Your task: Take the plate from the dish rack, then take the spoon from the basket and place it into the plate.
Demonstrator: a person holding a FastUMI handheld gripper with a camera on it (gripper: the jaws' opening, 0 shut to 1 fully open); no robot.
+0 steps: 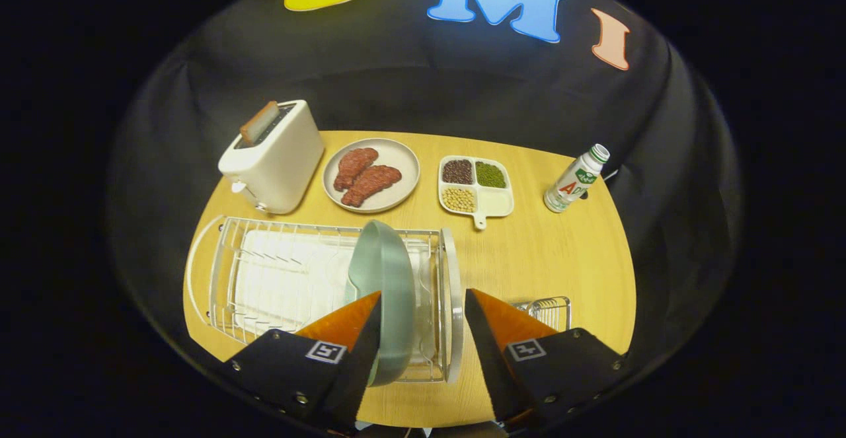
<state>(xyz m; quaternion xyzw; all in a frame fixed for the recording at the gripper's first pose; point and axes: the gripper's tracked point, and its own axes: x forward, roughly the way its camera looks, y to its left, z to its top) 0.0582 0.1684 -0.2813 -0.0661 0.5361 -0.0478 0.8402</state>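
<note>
Wide-open gripper fingers straddle the smooth grey-green plate, gripping nothing; it stands on edge in the white wire dish rack on a round wooden table.

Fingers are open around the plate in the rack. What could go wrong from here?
1. The gripper has its fingers open, the plate standing on edge between them, nearer the left finger. An off-centre close may tip or twist it.
2. The plate sits in the wire dish rack; a slanted lift may snag the wires and drag the rack.
3. The basket is just beyond the right finger; a wide swing may knock it.
</note>
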